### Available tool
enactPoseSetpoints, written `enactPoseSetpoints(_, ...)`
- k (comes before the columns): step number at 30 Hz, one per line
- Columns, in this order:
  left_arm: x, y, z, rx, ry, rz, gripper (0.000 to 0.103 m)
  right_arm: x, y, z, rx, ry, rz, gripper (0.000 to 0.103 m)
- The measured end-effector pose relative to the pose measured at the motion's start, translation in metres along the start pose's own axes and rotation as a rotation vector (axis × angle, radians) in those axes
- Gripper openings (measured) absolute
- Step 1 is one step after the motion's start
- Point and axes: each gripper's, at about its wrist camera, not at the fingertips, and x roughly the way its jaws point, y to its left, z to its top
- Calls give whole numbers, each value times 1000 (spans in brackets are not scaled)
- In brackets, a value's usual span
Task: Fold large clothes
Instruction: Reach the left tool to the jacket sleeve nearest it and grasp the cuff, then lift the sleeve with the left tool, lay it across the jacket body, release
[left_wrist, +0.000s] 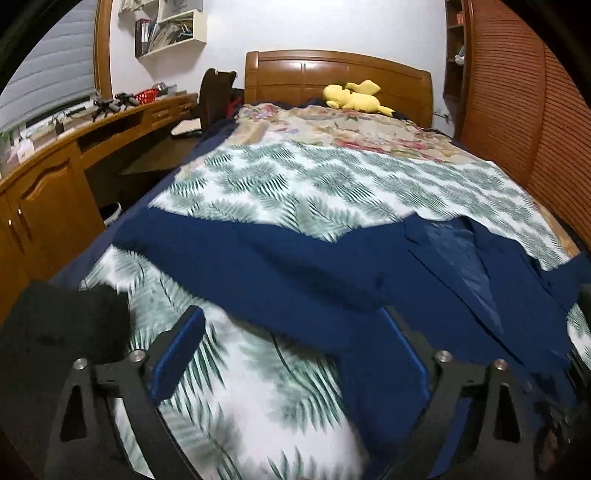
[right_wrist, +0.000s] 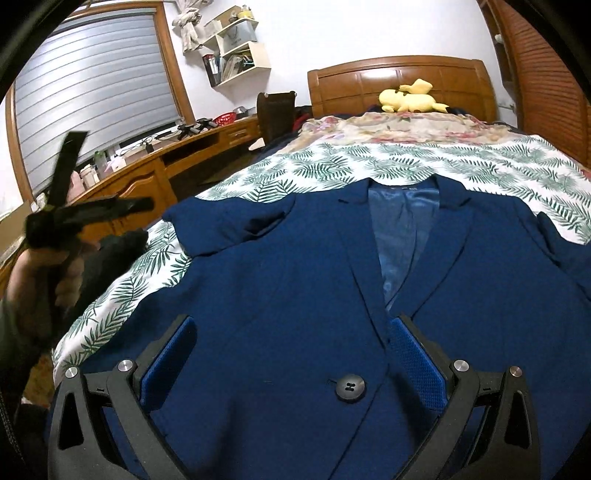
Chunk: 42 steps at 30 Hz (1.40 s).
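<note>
On the bed, over a white sheet (right_wrist: 332, 166) printed with green palm fronds, a navy suit jacket (right_wrist: 288, 280) lies front-up and spread flat — lapels open on a shiny blue lining (right_wrist: 402, 236), one black button (right_wrist: 350, 386) low on the front, collar toward the wooden headboard (right_wrist: 402, 79). One sleeve is folded in at the shoulder on the window side.

Right gripper (right_wrist: 295, 354) hangs just over the jacket's lower front, its blue-padded fingers (right_wrist: 417, 362) spread wide with cloth under them but nothing pinched between. Left gripper (left_wrist: 291, 354) is off to the jacket's side, over the sheet and the jacket's edge (left_wrist: 295, 273); its fingers (left_wrist: 177, 354) also stand apart and grip nothing. From the right wrist view the left tool shows as a blurred black frame held in a hand (right_wrist: 48, 269) at the bed's edge, beside a dark garment (right_wrist: 110, 251) lying on the sheet.

Farther up the bed a floral cover (left_wrist: 351, 129) is spread — a yellow plush toy (left_wrist: 354, 98) rests against the headboard. A wooden desk (left_wrist: 122, 122) runs along the wall under the blinds.
</note>
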Motion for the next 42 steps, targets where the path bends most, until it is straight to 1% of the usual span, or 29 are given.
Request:
enactPoseSetpoints(4,35,15,25,-2,-2,19,85,11,7,2,3,3,-7,103)
enactPoseSetpoints(7,59,32,34,-38,17,18,83,13,9,3,3,8,-10,103)
enactPoseSetpoints(11,96,61,38,-121,80,8,83,14,11,2,0,14,-13,103)
enactPoseSetpoints(12,107,70,38,-144,102,12,80,15,12,2,0,16,-12,103)
enactPoseSetpoints(13,113,76,38,-156,117,17,78,15,12,2,1,19,-11,103)
enactPoseSetpoints(18,137,94,29,-183,173,92,76,15,9,3,10,22,-4,103)
enactPoseSetpoints(21,146,104,15,-211,218,108,76,16,8,3,12,20,-2,103)
enactPoseSetpoints(23,153,111,7,-240,246,107,76,16,8,3,13,18,-3,103)
enactPoseSetpoints(25,159,117,1,-290,264,75,75,16,8,2,14,16,-3,103)
enactPoseSetpoints(26,160,118,1,-302,262,66,71,16,8,2,14,15,-4,103)
enactPoseSetpoints(28,160,118,3,-307,257,45,46,16,9,2,14,15,-4,103)
enactPoseSetpoints(29,161,118,4,-318,265,22,40,16,9,2,13,15,-4,103)
enactPoseSetpoints(30,162,118,5,-330,271,7,23,16,9,2,13,16,-4,103)
enactPoseSetpoints(31,162,117,6,-336,275,-1,9,16,9,1,13,17,-4,103)
enactPoseSetpoints(32,161,114,8,-335,275,-8,5,16,9,1,13,17,-5,103)
enactPoseSetpoints(33,158,111,11,-323,269,1,3,16,9,1,13,15,-5,103)
enactPoseSetpoints(35,143,98,21,-273,227,41,3,16,9,1,13,12,-4,103)
enactPoseSetpoints(36,133,90,27,-254,203,43,3,15,9,1,13,10,-4,103)
enactPoseSetpoints(37,124,84,32,-238,185,40,3,15,8,1,14,8,-3,103)
enactPoseSetpoints(39,99,61,46,-177,142,30,3,14,7,1,16,2,-2,103)
enactPoseSetpoints(42,63,20,59,-79,95,-13,3,12,7,-1,20,-7,0,103)
